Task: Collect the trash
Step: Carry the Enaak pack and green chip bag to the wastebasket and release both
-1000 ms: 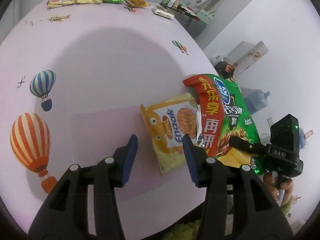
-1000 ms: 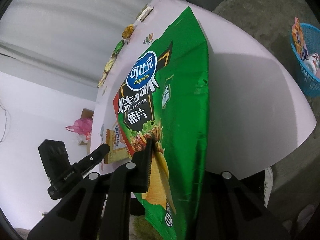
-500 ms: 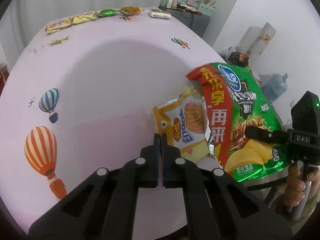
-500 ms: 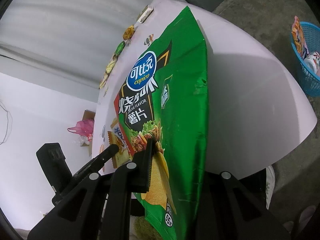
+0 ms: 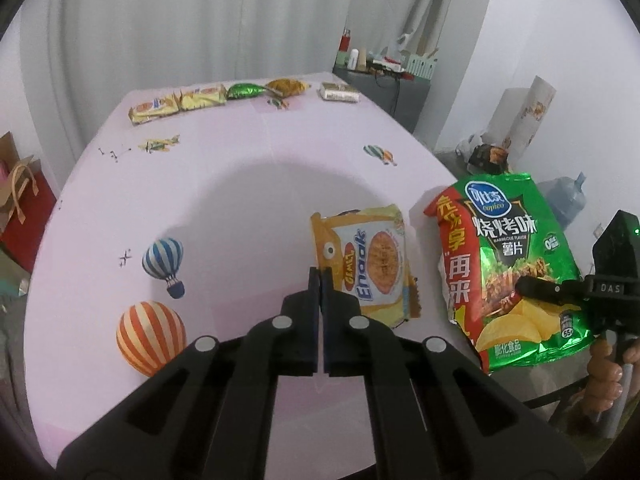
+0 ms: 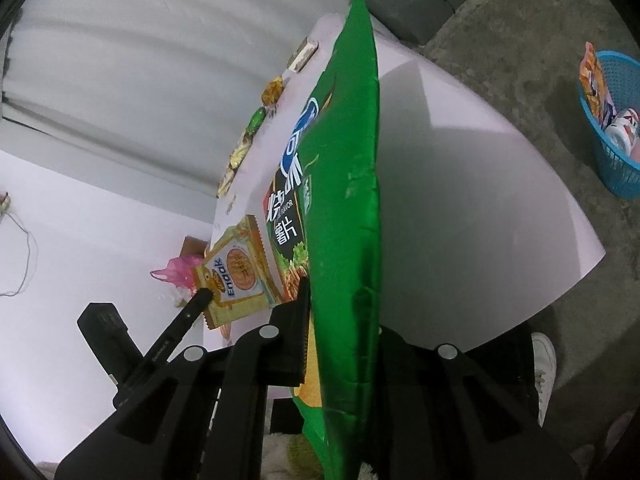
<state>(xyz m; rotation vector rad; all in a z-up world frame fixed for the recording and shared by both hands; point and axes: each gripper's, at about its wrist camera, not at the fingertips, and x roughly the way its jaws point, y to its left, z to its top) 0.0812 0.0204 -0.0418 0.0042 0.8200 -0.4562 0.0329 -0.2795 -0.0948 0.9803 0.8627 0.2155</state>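
My left gripper is shut on the lower left corner of a yellow Enaak snack packet, lifted off the pink table; the packet also shows in the right wrist view. My right gripper is shut on a large green chip bag, held upright at the table's right edge. The same bag and the right gripper show in the left wrist view.
Several snack wrappers and a white box lie in a row along the table's far edge. A blue basket holding trash stands on the floor to the right. A grey cabinet stands behind the table.
My left gripper went from open to shut on the yellow packet's corner and raised it. The right gripper kept hold of the green bag and turned it more edge-on.
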